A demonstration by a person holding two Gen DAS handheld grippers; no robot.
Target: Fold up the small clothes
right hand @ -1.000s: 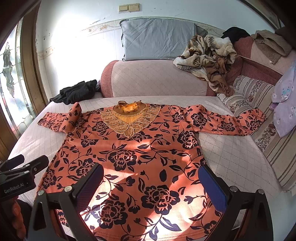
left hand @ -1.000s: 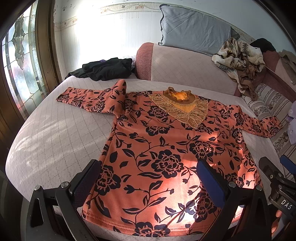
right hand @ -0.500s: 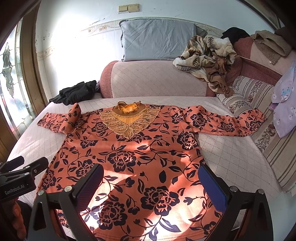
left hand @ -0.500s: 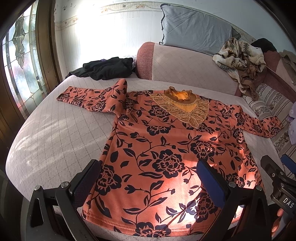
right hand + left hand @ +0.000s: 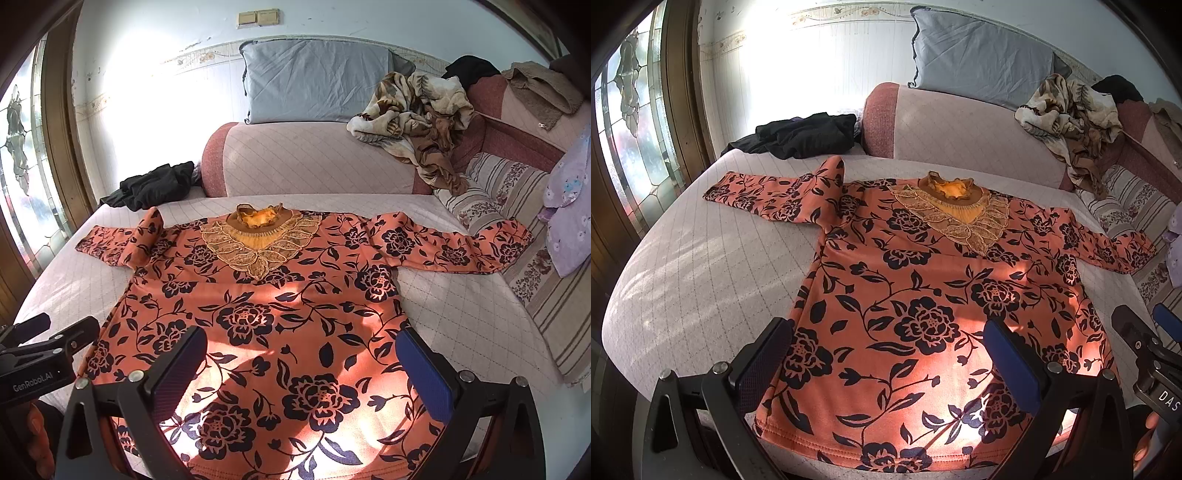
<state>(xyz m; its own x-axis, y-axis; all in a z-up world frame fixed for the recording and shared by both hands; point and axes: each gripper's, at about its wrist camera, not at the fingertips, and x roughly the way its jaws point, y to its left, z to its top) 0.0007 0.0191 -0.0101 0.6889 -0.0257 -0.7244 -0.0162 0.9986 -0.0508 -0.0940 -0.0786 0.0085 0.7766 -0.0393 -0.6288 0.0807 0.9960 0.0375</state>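
An orange long-sleeved top with black flowers (image 5: 923, 288) lies flat, front up, on the quilted bed (image 5: 701, 266), collar far, hem near; it also shows in the right wrist view (image 5: 280, 314). Its left sleeve (image 5: 775, 199) is bunched at the shoulder, its right sleeve (image 5: 454, 247) stretches out straight. My left gripper (image 5: 886, 354) is open and empty above the hem's left half. My right gripper (image 5: 301, 363) is open and empty above the hem's right half. Each gripper shows at the edge of the other's view, the right (image 5: 1145, 354) and the left (image 5: 44, 350).
A black garment (image 5: 805, 134) lies at the bed's far left. A pink bolster (image 5: 314, 158), a grey pillow (image 5: 314, 81) and a crumpled brown blanket (image 5: 417, 110) stand behind. Striped cushions (image 5: 517, 229) and a lilac garment (image 5: 569, 206) line the right side. A window (image 5: 631, 122) is left.
Both grippers have drifted very slightly; the top lies as before and both stay open.
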